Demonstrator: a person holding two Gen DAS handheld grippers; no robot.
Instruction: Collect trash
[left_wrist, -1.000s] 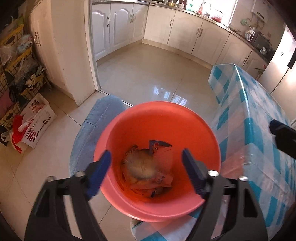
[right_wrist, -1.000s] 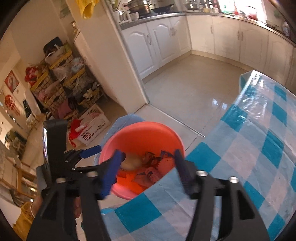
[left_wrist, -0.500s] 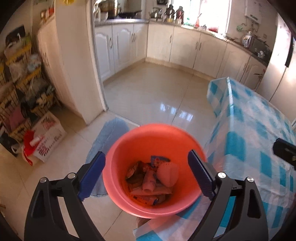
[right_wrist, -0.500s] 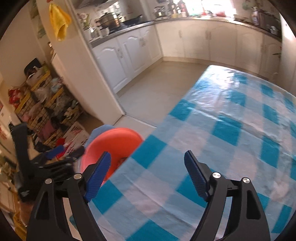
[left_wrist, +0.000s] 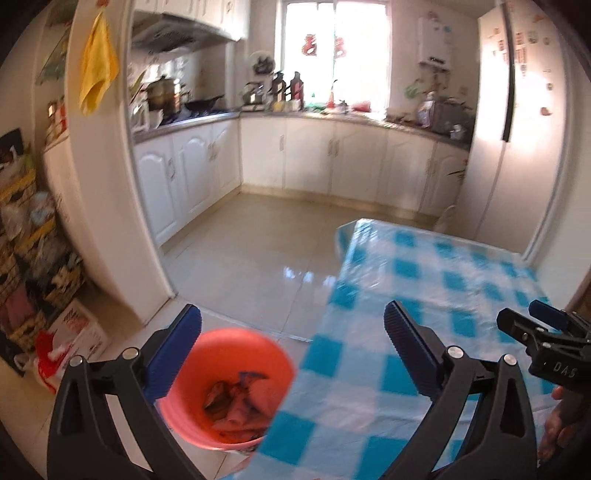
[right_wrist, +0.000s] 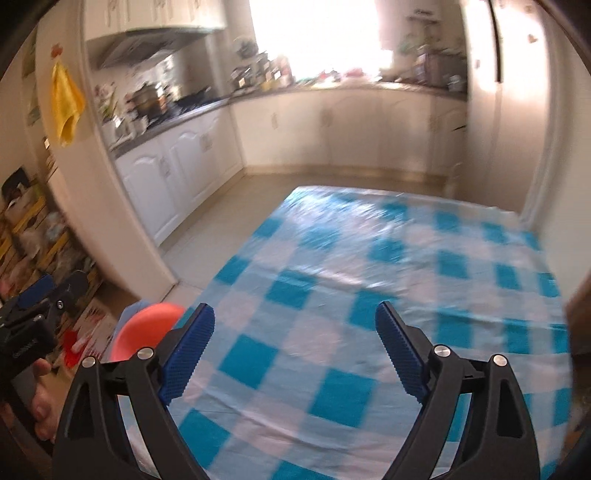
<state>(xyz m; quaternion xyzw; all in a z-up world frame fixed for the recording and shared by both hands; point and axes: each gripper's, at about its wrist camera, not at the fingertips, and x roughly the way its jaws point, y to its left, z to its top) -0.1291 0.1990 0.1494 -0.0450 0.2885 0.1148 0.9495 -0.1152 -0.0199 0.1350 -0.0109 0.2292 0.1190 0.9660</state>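
Note:
An orange-red bucket (left_wrist: 229, 387) stands on the floor beside the table's left edge, with crumpled wrappers (left_wrist: 236, 400) inside. My left gripper (left_wrist: 291, 354) is open and empty, raised above and behind the bucket. My right gripper (right_wrist: 295, 350) is open and empty over the blue-and-white checked tablecloth (right_wrist: 369, 295). The bucket's rim shows in the right wrist view (right_wrist: 144, 328) past the table edge. The right gripper also shows at the right edge of the left wrist view (left_wrist: 546, 339). The left gripper shows at the left edge of the right wrist view (right_wrist: 40, 306).
The checked table (left_wrist: 424, 295) fills the right side. A white pillar (left_wrist: 107, 184) and cluttered shelves (left_wrist: 33, 240) stand at left. White kitchen cabinets (left_wrist: 332, 158) line the back, with a tall fridge (left_wrist: 517, 129) at right. Glossy tiled floor (left_wrist: 258, 251) lies between.
Both grippers have risen and tilted up away from the bucket. The bucket now sits low and small in the left view. The right gripper has swung over the table.

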